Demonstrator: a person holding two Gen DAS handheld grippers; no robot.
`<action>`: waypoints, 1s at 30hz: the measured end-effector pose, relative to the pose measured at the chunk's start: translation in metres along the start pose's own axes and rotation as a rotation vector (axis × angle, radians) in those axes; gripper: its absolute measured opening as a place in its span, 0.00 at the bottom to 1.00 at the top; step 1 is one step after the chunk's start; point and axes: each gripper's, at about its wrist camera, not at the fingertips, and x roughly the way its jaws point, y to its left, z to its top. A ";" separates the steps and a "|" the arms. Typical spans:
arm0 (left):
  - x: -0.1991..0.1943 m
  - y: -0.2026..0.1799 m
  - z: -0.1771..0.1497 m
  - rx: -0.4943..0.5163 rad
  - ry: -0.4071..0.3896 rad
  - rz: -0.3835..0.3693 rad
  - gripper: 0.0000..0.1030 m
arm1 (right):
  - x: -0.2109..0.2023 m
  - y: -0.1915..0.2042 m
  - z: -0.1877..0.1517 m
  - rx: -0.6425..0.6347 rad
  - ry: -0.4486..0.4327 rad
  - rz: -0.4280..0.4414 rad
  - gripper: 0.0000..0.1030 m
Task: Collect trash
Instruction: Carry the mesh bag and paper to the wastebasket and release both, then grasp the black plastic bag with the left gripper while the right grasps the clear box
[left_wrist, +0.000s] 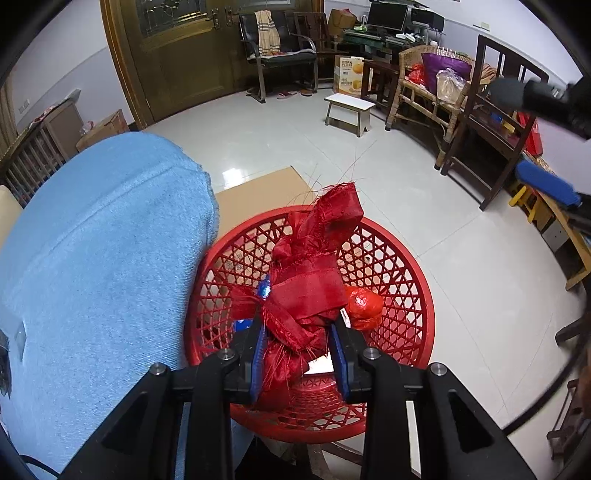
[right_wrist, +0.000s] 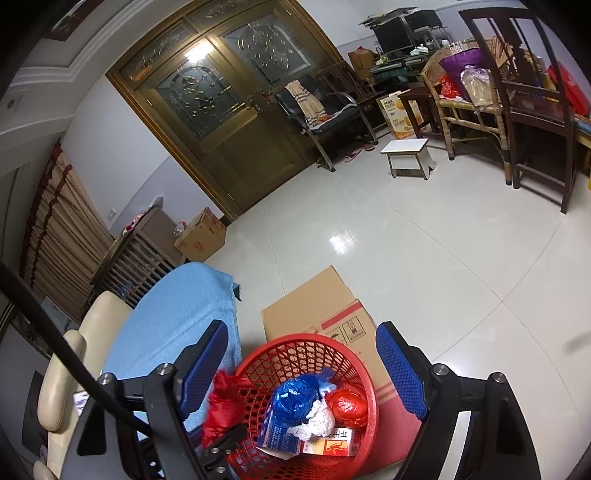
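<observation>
Two grippers over one red lattice basket (right_wrist: 364, 373) here; it sits on the tile floor between a blue towel-covered surface (left_wrist: 96, 266) and a flattened cardboard box (right_wrist: 314, 306), with a white step stool (left_wrist: 349, 107), dark wooden chairs and a wicker bench well behind, so nothing really blocks the basket's mouth; the left gripper (left_wrist: 299, 332) is clamped on a frayed red mesh ribbon wad (left_wrist: 314, 266) right above the basket, loose threads sticking out; the right gripper (right_wrist: 306, 365) has its blue pads spread wide with nothing in them; only the right wrist view shows what's inside, a crumpled blue bag (right_wrist: 295, 397), white paper, a red wrapper (right_wrist: 347, 406) and a carton.
</observation>
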 end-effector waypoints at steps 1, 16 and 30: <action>0.003 0.000 0.000 -0.002 0.009 -0.008 0.36 | -0.002 0.000 0.001 0.000 -0.005 0.001 0.83; -0.030 0.056 -0.004 -0.148 -0.055 0.000 0.71 | -0.017 0.028 0.011 -0.042 -0.041 0.021 0.83; -0.100 0.201 -0.101 -0.467 -0.166 0.196 0.71 | 0.031 0.140 -0.048 -0.252 0.137 0.144 0.83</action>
